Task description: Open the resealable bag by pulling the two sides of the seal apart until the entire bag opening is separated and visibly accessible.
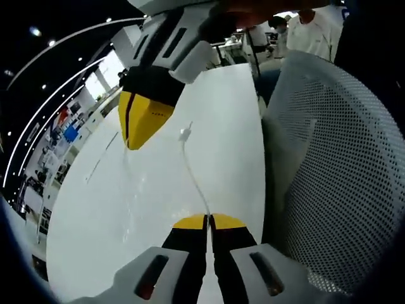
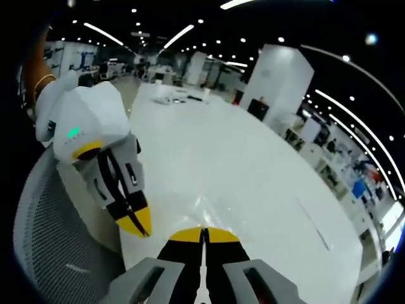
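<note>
The resealable bag (image 1: 134, 190) is clear and hard to make out against the white table (image 1: 221, 107). Its white seal strip (image 1: 193, 174) runs up from my left gripper (image 1: 206, 221), whose yellow-tipped jaws are shut on it. In the left gripper view my right gripper (image 1: 134, 144) reaches down from the top, closed on the bag's other side, with film hanging below it. In the right gripper view my right gripper (image 2: 204, 235) is shut on the clear bag (image 2: 212, 212), and the left gripper (image 2: 140, 228) sits close by on the left.
A grey mesh chair back (image 1: 342, 164) stands against the table's near edge, also seen in the right gripper view (image 2: 50, 240). Small items (image 2: 172, 95) lie at the far end of the table (image 2: 253, 164). People (image 1: 310, 25) stand beyond the table.
</note>
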The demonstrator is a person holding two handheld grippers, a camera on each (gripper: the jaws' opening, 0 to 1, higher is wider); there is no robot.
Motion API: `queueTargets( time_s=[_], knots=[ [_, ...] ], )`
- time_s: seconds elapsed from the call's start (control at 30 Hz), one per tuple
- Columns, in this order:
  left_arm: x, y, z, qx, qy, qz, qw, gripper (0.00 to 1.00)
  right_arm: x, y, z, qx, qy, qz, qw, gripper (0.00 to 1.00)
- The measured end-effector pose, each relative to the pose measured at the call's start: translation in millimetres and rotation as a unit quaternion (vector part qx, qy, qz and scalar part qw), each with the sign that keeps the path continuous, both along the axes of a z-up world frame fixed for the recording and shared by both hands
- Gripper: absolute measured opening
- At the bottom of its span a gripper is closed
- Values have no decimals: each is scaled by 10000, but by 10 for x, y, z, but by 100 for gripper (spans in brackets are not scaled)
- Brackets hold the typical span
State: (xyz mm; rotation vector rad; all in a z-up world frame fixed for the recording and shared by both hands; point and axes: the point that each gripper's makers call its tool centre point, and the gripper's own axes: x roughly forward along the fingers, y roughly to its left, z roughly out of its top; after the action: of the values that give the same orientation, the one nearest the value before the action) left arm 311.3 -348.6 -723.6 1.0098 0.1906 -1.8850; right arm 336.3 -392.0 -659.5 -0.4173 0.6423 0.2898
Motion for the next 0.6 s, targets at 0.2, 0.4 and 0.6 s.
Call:
queueTargets(
  time_s=[0.2, 0.4, 0.6],
  knots=[
    [-61, 142, -87, 208, 263, 51, 9994, 0, -76, 87, -180, 140, 239, 9, 9996, 0],
    [-48, 188, -158, 318, 340, 147, 9988, 0, -112, 131, -296, 248, 333, -7, 9991, 0],
    [-4, 105, -105, 185, 389, 388, 9983, 1, -104, 135, -403, 95, 443, -48, 9990, 0]
  ],
)
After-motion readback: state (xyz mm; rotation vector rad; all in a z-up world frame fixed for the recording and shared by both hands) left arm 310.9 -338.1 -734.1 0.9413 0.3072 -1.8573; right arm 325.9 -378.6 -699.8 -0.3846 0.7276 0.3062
